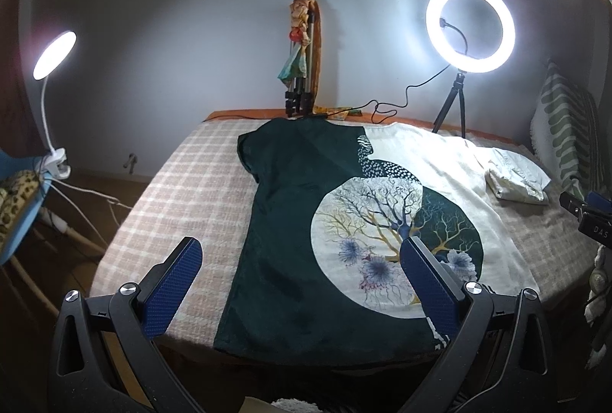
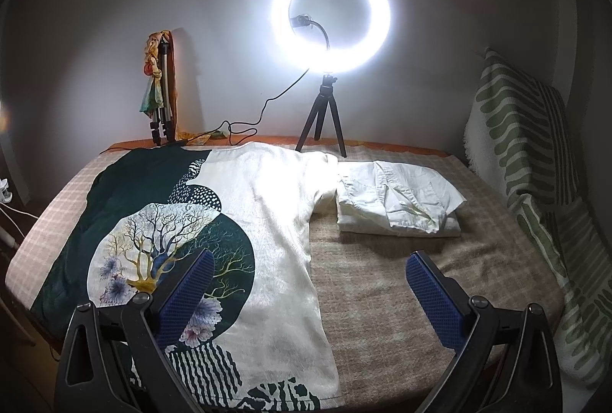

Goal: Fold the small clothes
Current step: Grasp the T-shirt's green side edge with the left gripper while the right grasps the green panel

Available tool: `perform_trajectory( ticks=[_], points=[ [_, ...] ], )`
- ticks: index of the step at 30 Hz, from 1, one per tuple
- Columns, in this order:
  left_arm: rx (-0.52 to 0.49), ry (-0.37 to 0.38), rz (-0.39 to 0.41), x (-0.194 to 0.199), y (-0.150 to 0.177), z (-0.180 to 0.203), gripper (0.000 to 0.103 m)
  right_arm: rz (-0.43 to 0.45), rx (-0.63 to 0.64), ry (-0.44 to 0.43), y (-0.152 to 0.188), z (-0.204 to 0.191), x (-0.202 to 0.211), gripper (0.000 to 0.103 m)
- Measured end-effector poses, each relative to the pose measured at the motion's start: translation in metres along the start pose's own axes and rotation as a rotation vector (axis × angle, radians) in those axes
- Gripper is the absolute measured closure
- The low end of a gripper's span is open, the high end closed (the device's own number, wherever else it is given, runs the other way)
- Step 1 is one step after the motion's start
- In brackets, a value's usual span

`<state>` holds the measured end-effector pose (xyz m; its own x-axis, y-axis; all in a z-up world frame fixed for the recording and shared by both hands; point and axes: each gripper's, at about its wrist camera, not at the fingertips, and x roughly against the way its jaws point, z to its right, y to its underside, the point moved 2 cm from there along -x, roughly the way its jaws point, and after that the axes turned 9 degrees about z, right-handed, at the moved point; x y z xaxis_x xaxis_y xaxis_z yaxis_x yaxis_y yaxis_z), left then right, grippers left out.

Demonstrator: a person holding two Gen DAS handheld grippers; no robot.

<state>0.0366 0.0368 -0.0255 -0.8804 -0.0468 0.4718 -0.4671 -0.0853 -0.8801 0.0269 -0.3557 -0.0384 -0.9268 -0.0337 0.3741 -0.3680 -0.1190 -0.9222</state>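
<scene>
A small T-shirt (image 1: 290, 221), half dark green and half cream with a tree print in a circle, lies spread flat on the checked blanket; it also shows in the right wrist view (image 2: 267, 206). My left gripper (image 1: 302, 252) is open and empty, held above the shirt's near hem, its jaws straddling the green half. My right gripper (image 2: 310, 264) is open and empty above the shirt's cream right side. A folded white garment (image 2: 397, 199) lies to the right of the shirt's sleeve and also shows in the left wrist view (image 1: 516, 179).
The checked blanket (image 1: 183, 191) covers the bed. A lit ring light on a tripod (image 2: 329, 30) and a folded tripod (image 2: 162, 99) stand at the far edge by the wall. A clip lamp (image 1: 53, 57) is at left. A green-striped pillow (image 2: 528, 137) leans at right.
</scene>
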Motion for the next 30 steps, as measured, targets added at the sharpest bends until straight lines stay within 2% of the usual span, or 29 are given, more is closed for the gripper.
perform_trajectory(
  ticks=[9,15,20,24,27,30],
  points=[
    [0.055,0.037,-0.073,-0.022,0.017,-0.015,0.001,0.007,0.043,-0.029,-0.013,-0.019,-0.023,0.001],
    [0.190,0.067,-0.154,-0.039,0.045,-0.047,0.013,0.038,0.108,-0.114,-0.039,-0.056,-0.047,0.001],
    [0.259,0.061,-0.221,-0.050,0.067,-0.068,0.026,0.058,0.138,-0.263,-0.064,-0.095,-0.070,0.001],
    [0.313,0.054,-0.256,-0.055,0.084,-0.084,0.033,0.015,0.171,-0.379,-0.083,-0.139,-0.097,0.001],
    [0.351,0.060,-0.277,-0.059,0.095,-0.091,0.043,-0.038,0.192,-0.474,-0.094,-0.177,-0.119,0.001],
    [0.364,0.057,-0.294,-0.063,0.107,-0.095,0.046,-0.103,0.204,-0.561,-0.102,-0.218,-0.144,0.002]
  ],
)
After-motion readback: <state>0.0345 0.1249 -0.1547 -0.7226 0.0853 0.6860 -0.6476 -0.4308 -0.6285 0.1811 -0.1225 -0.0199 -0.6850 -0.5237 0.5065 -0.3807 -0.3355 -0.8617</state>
